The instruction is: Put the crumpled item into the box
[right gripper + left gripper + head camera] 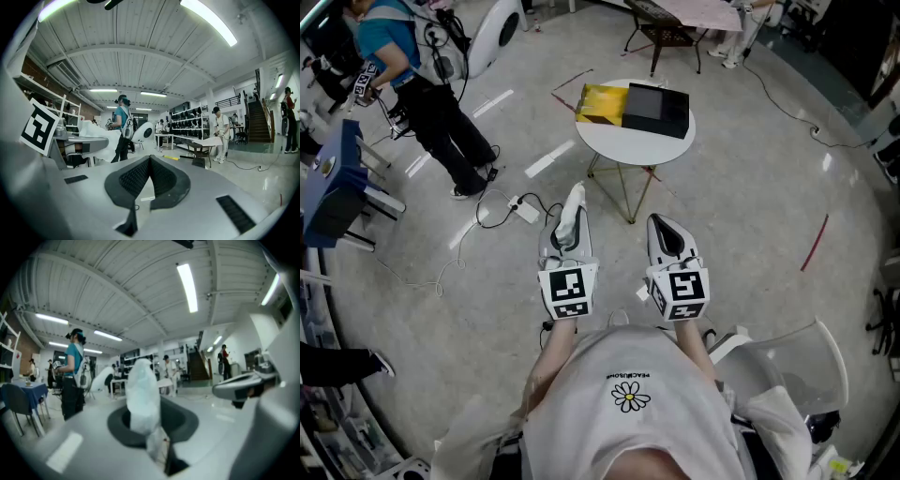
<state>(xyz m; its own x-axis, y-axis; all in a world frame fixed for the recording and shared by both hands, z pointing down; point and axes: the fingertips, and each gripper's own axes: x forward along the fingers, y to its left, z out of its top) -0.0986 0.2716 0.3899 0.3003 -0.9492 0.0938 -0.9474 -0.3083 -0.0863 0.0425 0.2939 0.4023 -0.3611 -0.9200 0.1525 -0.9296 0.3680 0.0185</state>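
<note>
White crumpled plastic (143, 397) is sticking out of the left hand-held gripper (566, 234), which is pinching it. The right hand-held gripper (664, 230) is hanging closed, empty.

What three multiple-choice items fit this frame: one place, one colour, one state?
1. Where is the black box?
A. on the round white table
B. on the floor
C. on a chair

2. What colour is the flat item beside the box?
A. red
B. yellow
C. green

3. What state is the left gripper in?
A. open, empty
B. shut, empty
C. shut on the white crumpled item

Answers:
1 A: the head view shows the box on the tabletop.
2 B: the item at the box's left side is yellow.
3 C: the left gripper view shows the item pinched between the jaws.
</note>
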